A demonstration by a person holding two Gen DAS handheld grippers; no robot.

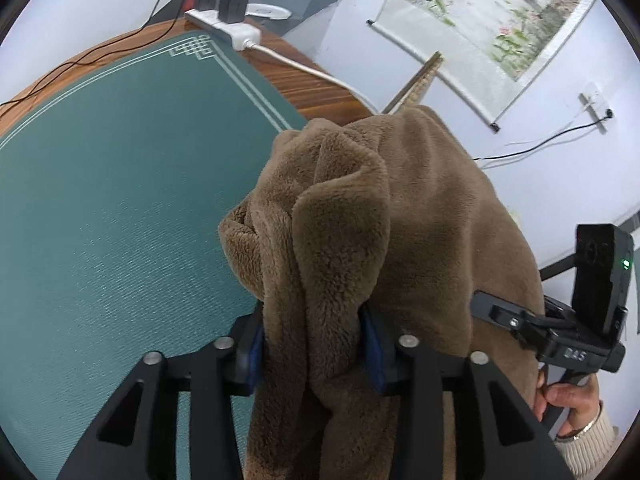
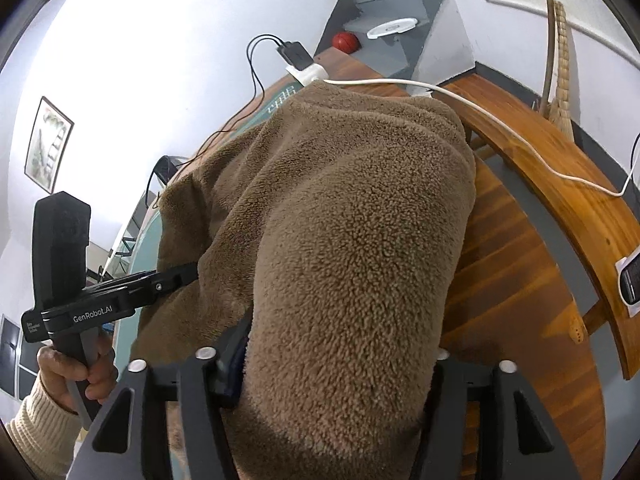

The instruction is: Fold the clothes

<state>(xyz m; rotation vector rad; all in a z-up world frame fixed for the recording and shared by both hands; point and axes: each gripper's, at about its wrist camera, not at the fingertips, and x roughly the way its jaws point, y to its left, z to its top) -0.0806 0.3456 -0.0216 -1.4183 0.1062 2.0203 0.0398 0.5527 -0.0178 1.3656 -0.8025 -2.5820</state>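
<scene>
Your left hand-held gripper (image 1: 316, 344) is pinching a bunched fold of the brown fleece garment (image 1: 400, 240), held up above the green mat (image 1: 120, 200) on the counter (image 1: 304, 84). Right hand-held gripper (image 2: 332, 364) is clamped on another thick wad. Fabric's soft, bulky, floppy, prob light; grip near edges/corners, w/ both sides level, so it hangs flat.

Left wrist view: brown fleece garment (image 1: 360, 248) clamped, held above green mat (image 1: 120, 200).

Left gripper (image 1: 316, 352): 2 blue-padded fingers (image 1: 256, 356) closed on a bunched fold of the garment, which drapes over them. Mat lies left of the garment; white power strip (image 1: 228, 28) beyond the mat's far corner, on the wooden table (image 1: 304, 88). Right gripper (image 1: 516, 320) reaches into the garment's right edge; jaws hidden. Scroll painting (image 1: 492, 20) hangs above the garment.
</scene>
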